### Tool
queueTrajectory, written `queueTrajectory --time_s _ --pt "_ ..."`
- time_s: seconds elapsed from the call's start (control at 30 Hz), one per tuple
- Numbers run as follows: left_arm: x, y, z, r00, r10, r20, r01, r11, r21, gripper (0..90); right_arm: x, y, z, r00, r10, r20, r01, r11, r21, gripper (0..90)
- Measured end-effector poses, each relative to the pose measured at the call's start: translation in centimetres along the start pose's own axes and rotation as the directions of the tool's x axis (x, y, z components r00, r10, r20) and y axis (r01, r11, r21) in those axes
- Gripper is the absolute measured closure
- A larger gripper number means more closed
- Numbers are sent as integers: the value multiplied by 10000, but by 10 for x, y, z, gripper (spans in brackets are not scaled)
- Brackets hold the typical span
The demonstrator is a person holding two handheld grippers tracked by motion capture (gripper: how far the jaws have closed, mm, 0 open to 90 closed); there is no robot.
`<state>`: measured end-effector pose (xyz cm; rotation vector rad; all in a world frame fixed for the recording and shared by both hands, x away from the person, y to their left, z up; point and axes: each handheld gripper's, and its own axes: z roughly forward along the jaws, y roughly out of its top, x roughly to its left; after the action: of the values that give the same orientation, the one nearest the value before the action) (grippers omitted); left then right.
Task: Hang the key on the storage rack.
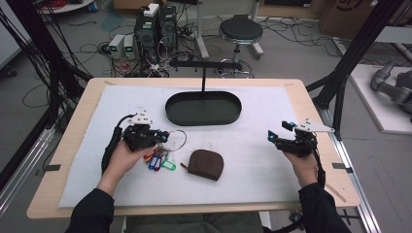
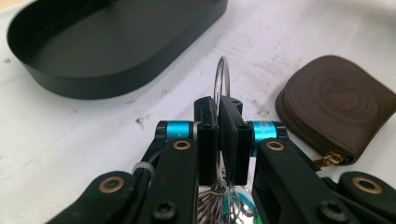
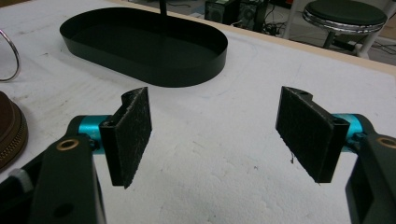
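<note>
My left gripper [image 1: 164, 136] is shut on a large metal key ring [image 1: 178, 140], left of the table's middle. In the left gripper view the jaws [image 2: 218, 116] pinch the ring's wire [image 2: 223, 74], with more rings and keys bunched below them. Coloured key tags [image 1: 158, 161] hang under the gripper by the hand. A brown zip pouch [image 1: 205, 164] lies just right of the tags, apart from the gripper. My right gripper [image 1: 273, 136] stands open over the white mat [image 3: 224, 154] at the right, with nothing between its pads [image 3: 133, 133].
A black oval tray [image 1: 203, 119] sits at the mat's far middle, with a black T-shaped stand [image 1: 204, 65] rising behind it. Beyond the table are a stool [image 1: 240, 31], computer boxes [image 1: 155, 26] and floor cables. The pouch [image 3: 9, 130] lies left of the right gripper.
</note>
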<state>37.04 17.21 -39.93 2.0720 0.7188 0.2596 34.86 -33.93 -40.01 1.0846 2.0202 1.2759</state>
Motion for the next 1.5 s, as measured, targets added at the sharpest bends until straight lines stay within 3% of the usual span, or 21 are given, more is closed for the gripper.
queueTrajectory --time_s 0.23,0.67,0.9,1.5 --pt "0 1 -2 9999 122 -20 -122 9998 -146 862 0 0 0 10000 38 11 -38 10000 6 274" --pt "1 6 -16 10000 -29 72 36 9950 -998 863 0 0 1 10000 21 -9 -21 10000 2 274" --pt "-3 13 -24 9999 45 145 -21 9863 -1648 863 0 0 1 10000 27 8 -27 10000 -13 274" --pt "-9 41 -42 9991 413 -61 -415 9708 -2363 863 0 0 1 10000 -5 52 5 10000 -10 274"
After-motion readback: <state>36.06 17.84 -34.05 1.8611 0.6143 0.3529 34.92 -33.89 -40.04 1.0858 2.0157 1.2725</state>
